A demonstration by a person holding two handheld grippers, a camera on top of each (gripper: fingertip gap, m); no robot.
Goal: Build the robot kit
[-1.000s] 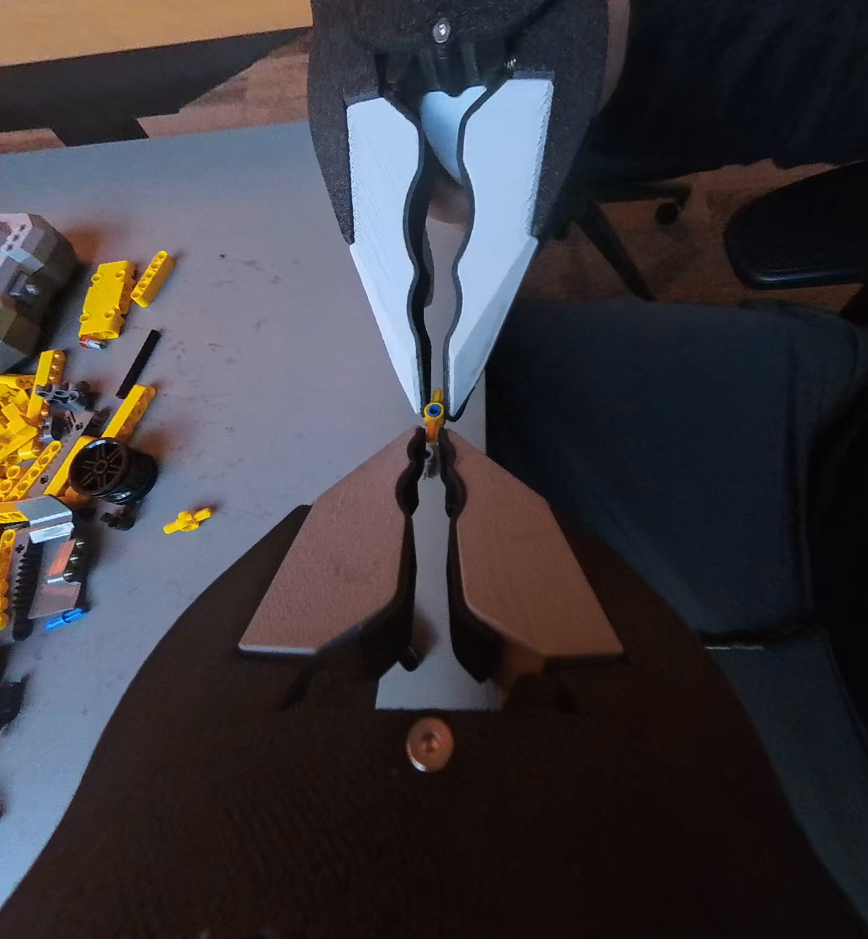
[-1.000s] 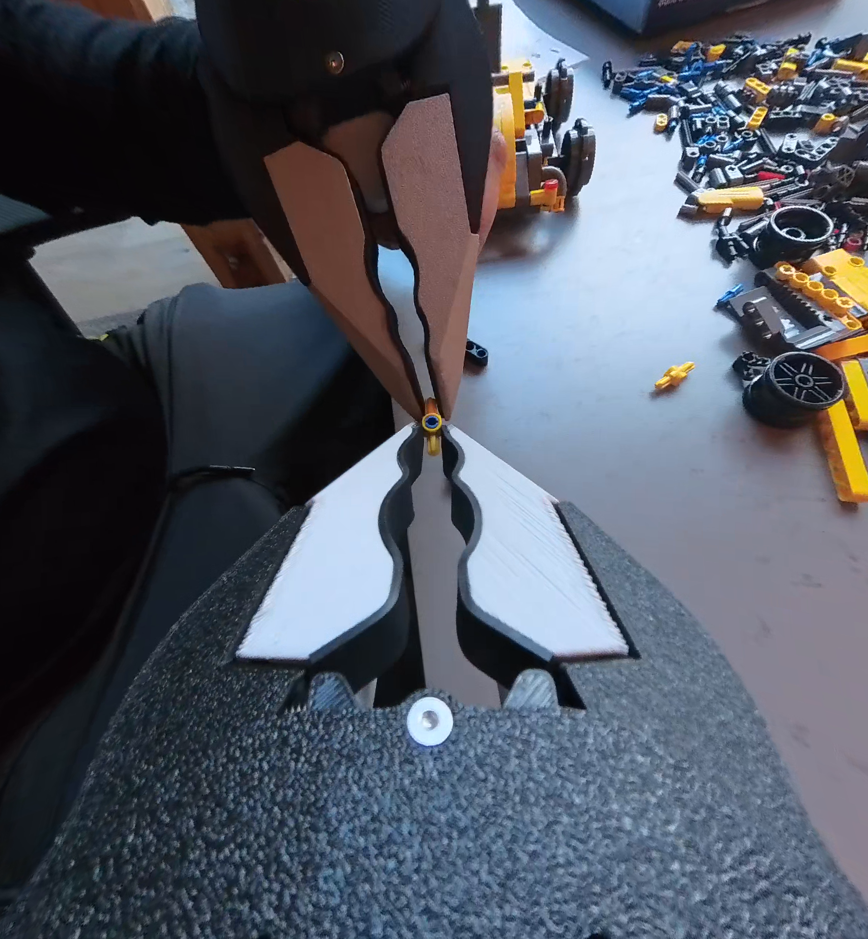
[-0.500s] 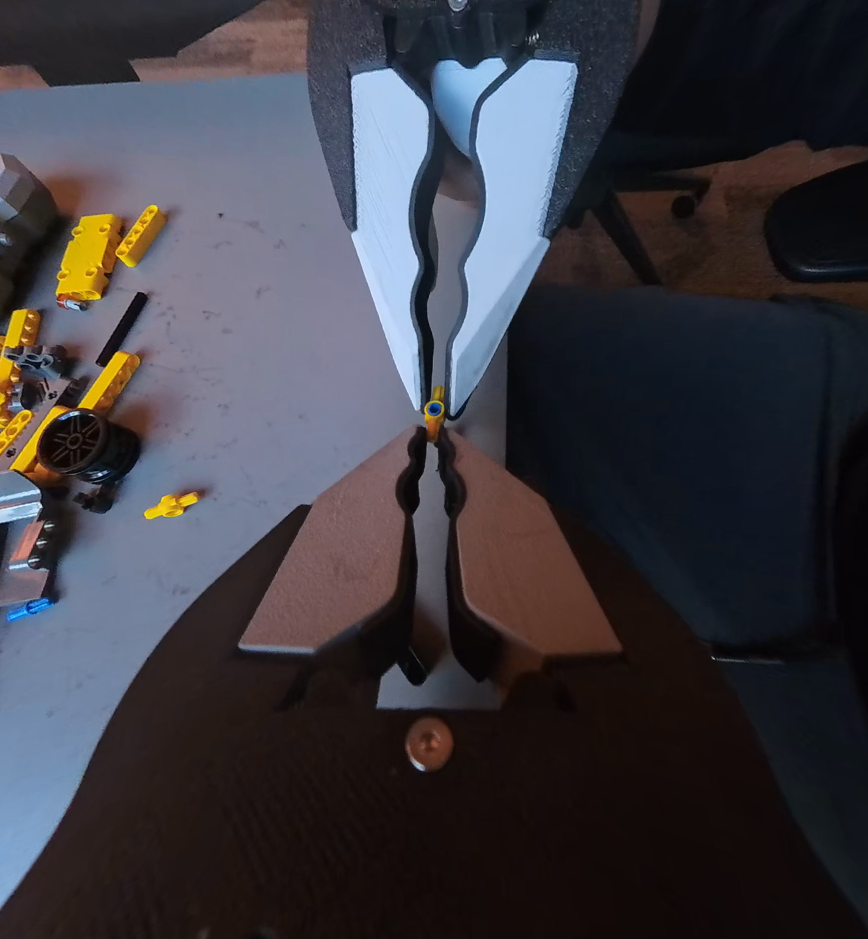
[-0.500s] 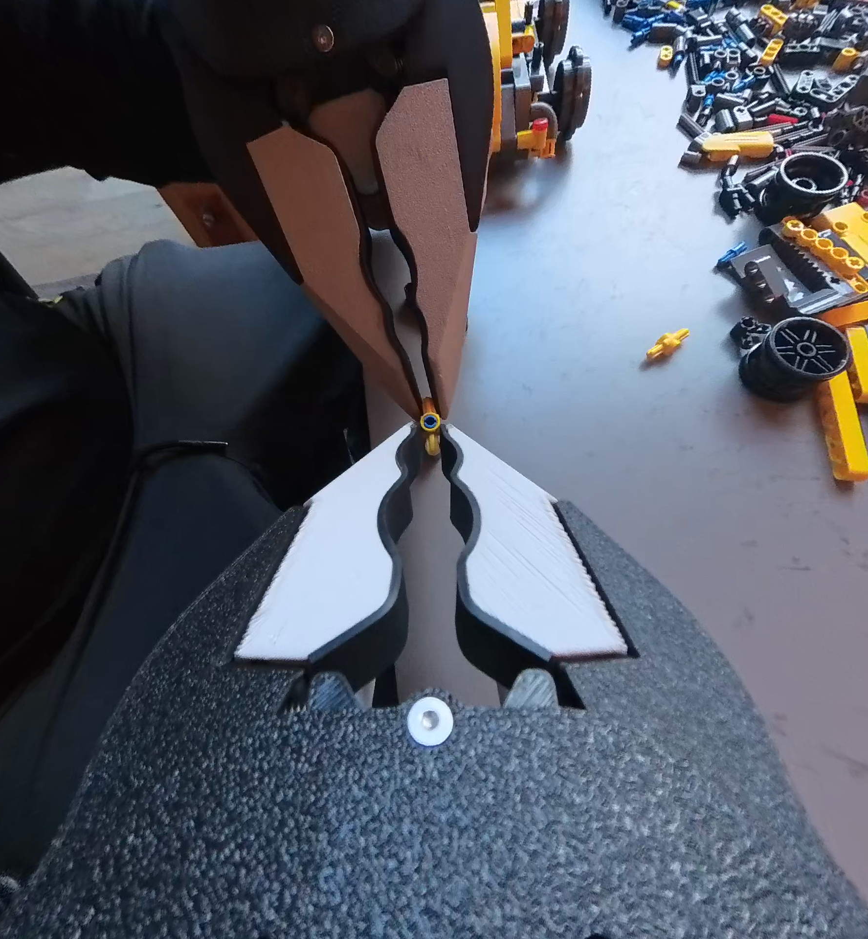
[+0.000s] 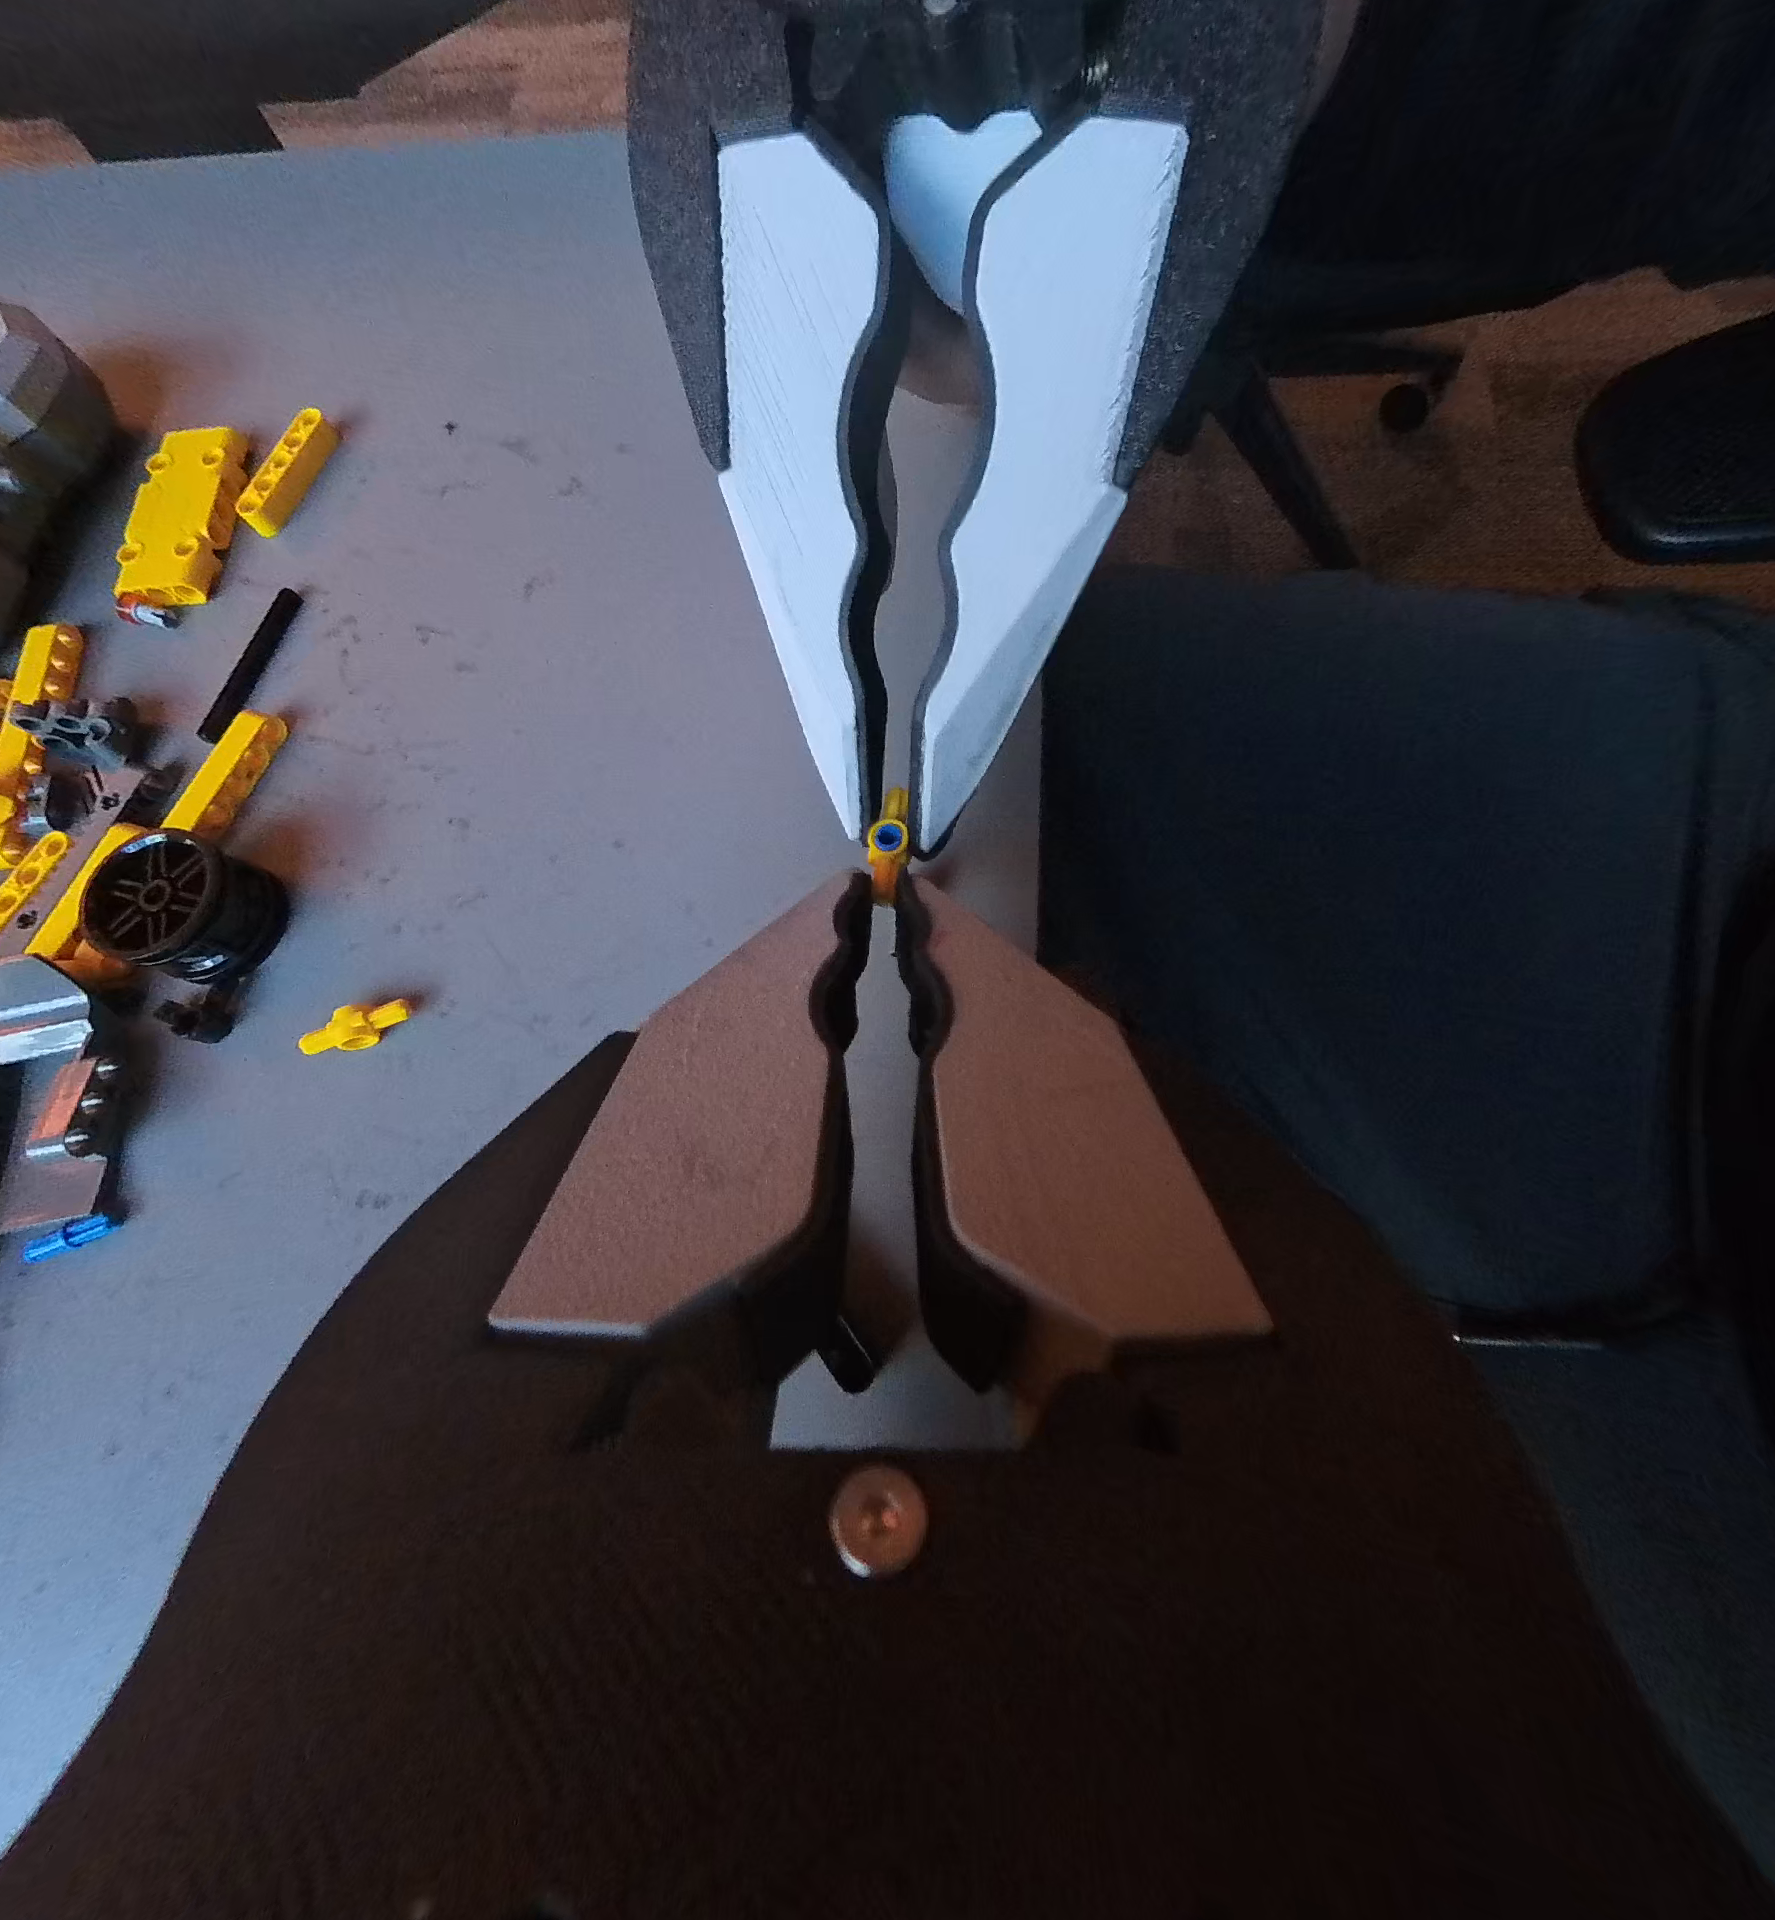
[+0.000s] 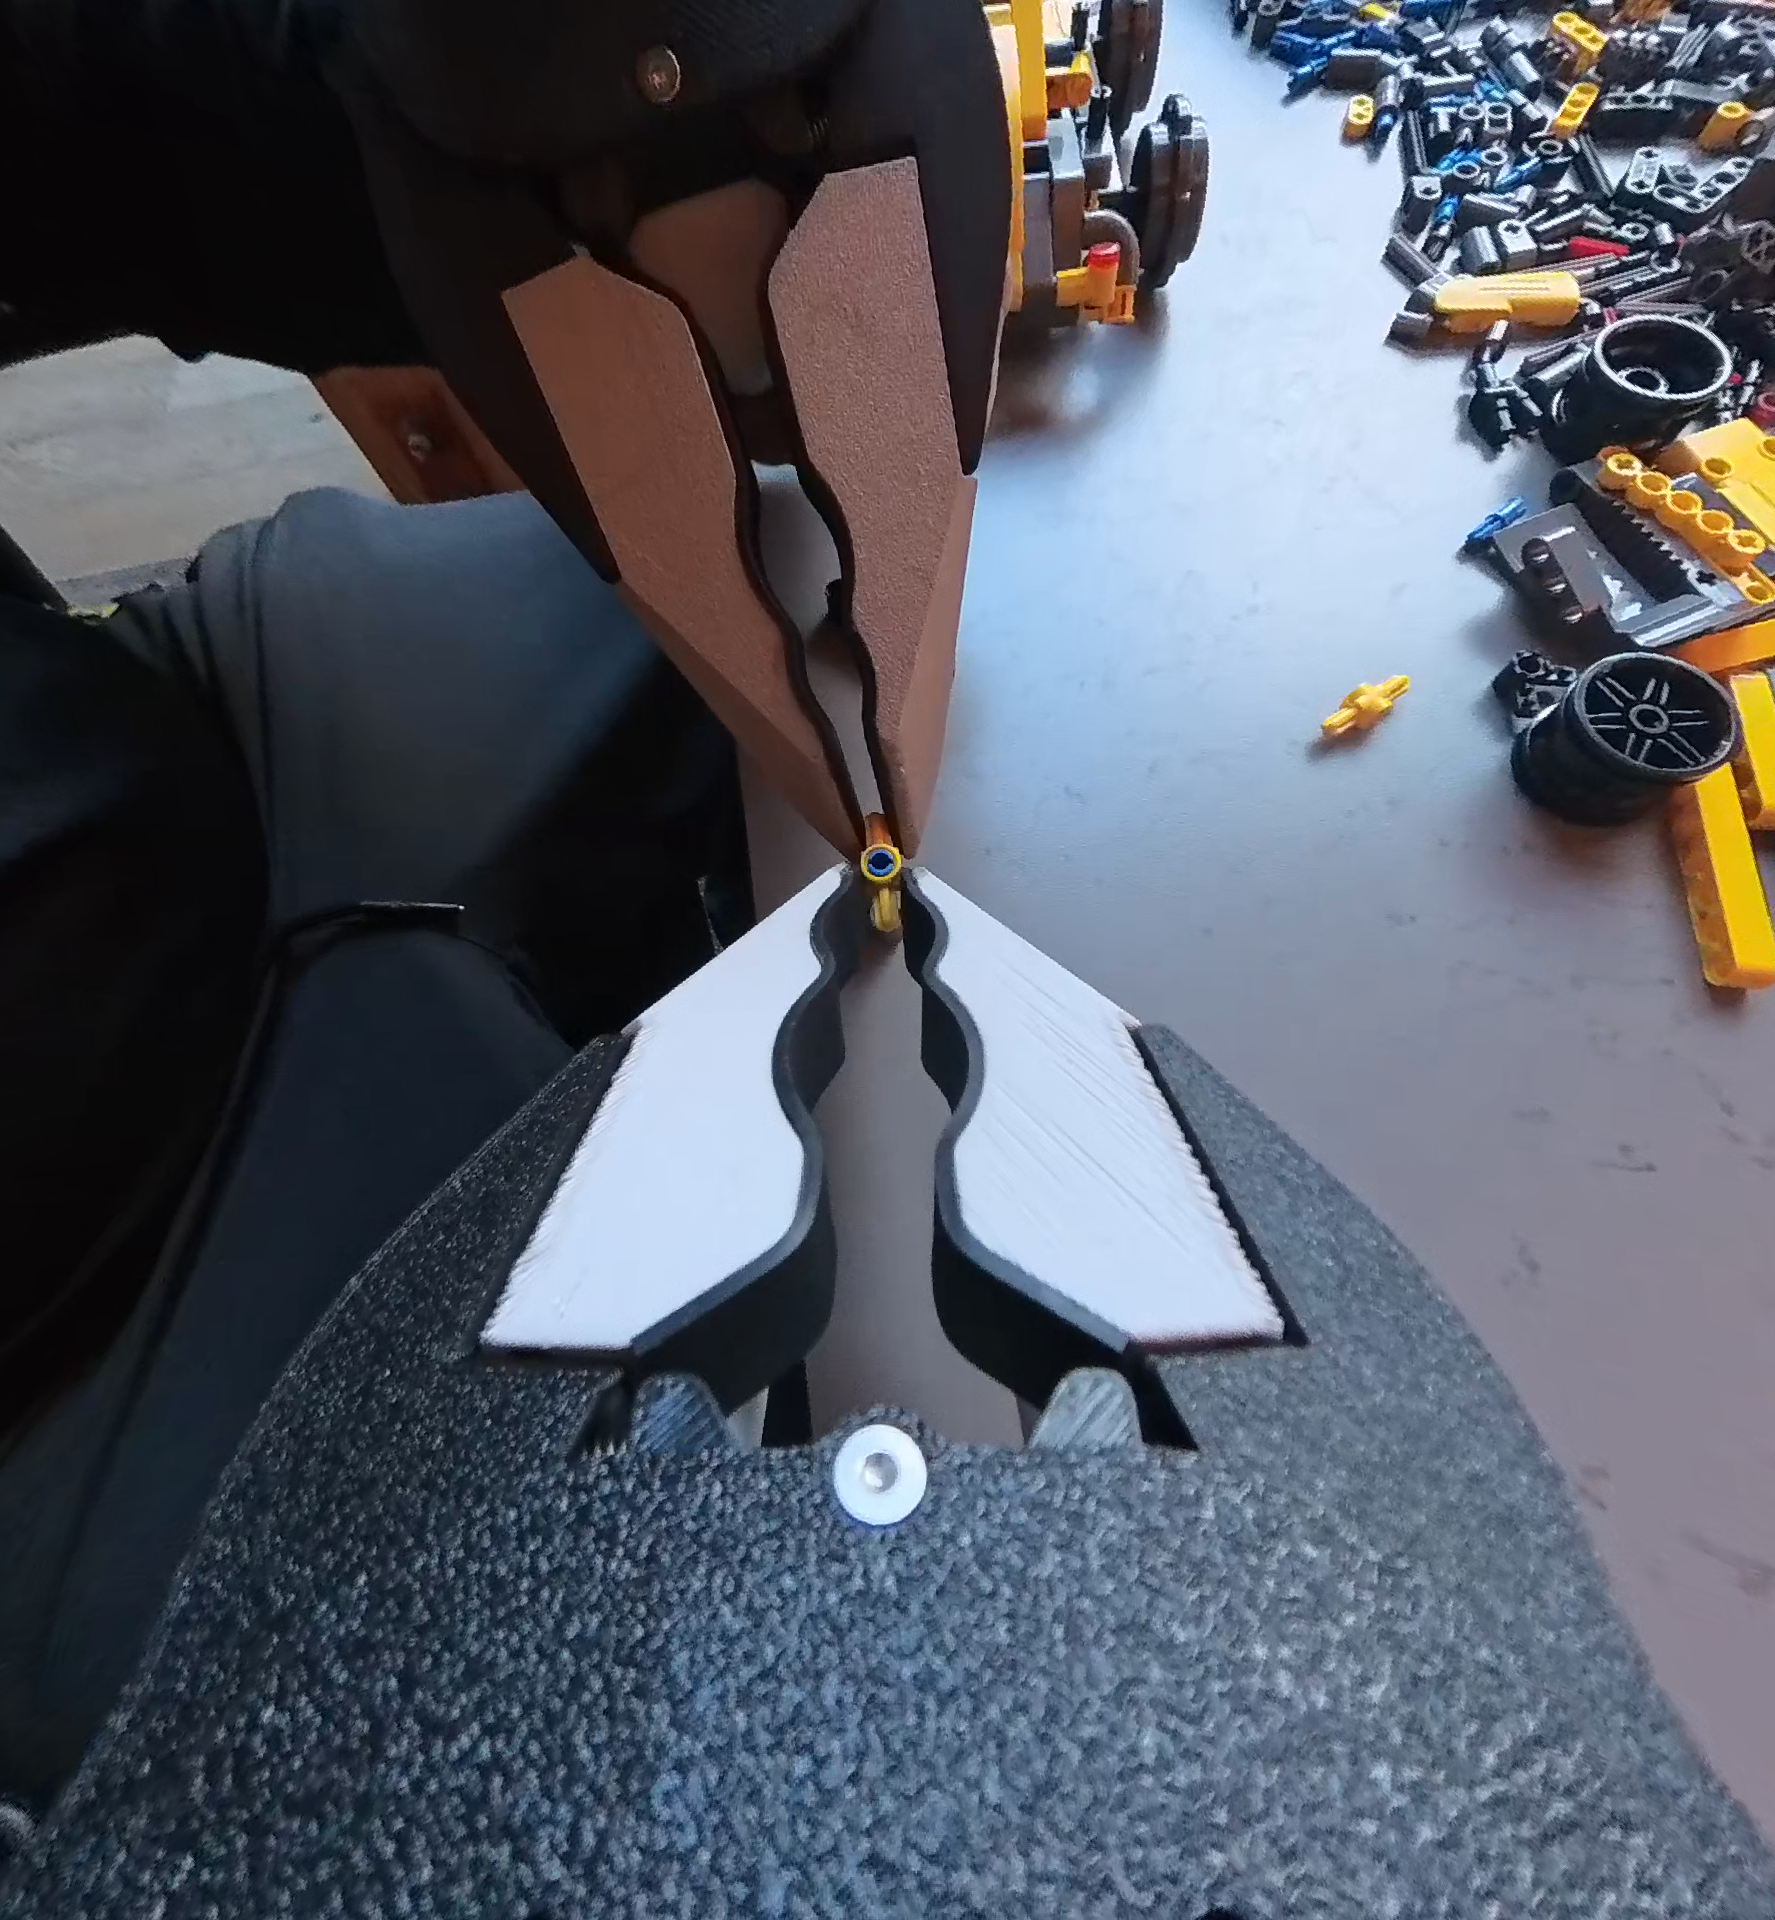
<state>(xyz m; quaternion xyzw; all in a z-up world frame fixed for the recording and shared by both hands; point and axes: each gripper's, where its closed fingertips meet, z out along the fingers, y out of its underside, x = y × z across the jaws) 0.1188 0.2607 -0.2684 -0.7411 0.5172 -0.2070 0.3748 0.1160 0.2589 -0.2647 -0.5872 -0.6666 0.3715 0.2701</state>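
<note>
A small yellow connector with a blue pin in its hole hangs between the two grippers, above the table's near edge. My left gripper, with brown fingers, is shut on its lower end. My right gripper, with white fingers, comes in from the top and is shut on its other end. In the right wrist view the right gripper meets the left gripper tip to tip around the same connector. How the piece sits inside the tips is hidden.
The grey table carries a loose yellow connector, a black wheel, yellow beams and grey parts at the left. A partly built yellow vehicle and a pile of small parts lie farther off. A person's lap lies beside the table edge. My two grippers' fingertips are within a few centimetres of each other. From either gripper's tips it is about 20 centimetres to the partly built yellow vehicle.
Both grippers stay shut on the yellow connector, tip to tip. The pair has drifted a little over the table, so the loose parts sit slightly differently in view.
</note>
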